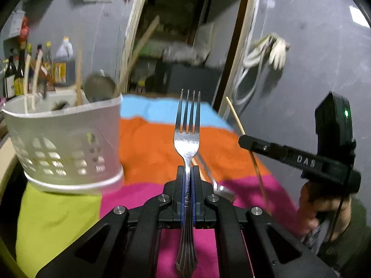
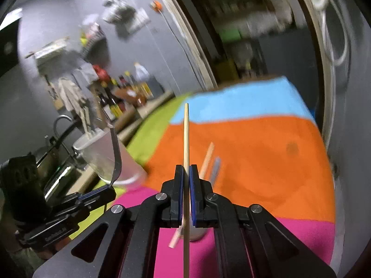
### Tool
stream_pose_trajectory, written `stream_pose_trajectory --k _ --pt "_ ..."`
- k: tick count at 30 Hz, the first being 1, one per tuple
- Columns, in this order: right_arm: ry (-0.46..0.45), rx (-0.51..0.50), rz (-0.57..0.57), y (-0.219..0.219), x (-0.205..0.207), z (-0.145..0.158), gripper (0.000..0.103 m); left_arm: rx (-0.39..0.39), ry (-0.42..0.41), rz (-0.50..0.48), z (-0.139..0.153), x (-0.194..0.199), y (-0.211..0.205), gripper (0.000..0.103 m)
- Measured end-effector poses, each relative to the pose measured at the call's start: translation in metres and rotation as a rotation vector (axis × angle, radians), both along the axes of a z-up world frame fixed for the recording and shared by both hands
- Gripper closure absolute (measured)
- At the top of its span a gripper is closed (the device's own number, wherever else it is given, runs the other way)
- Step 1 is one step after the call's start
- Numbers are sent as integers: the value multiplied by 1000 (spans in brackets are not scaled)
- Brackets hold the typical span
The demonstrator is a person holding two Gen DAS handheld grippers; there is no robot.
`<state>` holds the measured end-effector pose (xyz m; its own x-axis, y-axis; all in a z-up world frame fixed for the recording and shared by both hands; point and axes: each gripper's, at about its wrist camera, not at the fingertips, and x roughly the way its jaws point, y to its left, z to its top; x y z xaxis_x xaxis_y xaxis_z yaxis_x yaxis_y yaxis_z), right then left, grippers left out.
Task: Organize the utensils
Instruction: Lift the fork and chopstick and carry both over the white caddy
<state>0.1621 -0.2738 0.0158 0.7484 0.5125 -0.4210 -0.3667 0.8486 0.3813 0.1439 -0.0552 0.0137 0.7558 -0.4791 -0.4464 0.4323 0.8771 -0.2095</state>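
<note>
Two hand-held black grippers each lift one utensil above a cloth of bright colour blocks.

In the left wrist view, the left gripper (image 1: 188, 173) is clamped on the neck of a silver metal fork (image 1: 187, 136) with an ornate handle, tines pointing to 12 o'clock. A white perforated plastic utensil basket (image 1: 69, 143), already holding a few sticks and a ladle, stands at 9 o'clock on the green, pink, orange and blue cloth (image 1: 150, 143). A silver spoon (image 1: 216, 183) lies on the cloth just right of the fork. At 3 o'clock the right gripper (image 1: 242, 140) (a hand (image 1: 324, 210) wraps its grip) pinches a thin wooden chopstick (image 1: 235, 115). In the right wrist view, those blue-padded jaws close on the chopstick, which runs toward 12 o'clock.
</note>
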Motion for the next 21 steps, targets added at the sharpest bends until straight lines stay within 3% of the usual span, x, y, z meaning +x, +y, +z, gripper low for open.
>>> stream_pose_trajectory --k 5,12,21 --pt "-171 -22 -5 32 -19 22 100 -14 -97 49 19 -14 10 100" --pt "-396 29 -4 69 -27 57 100 -64 -205 109 46 -13 38 100" --pt "-530 139 22 114 -1 89 100 -128 -321 233 87 12 103 100"
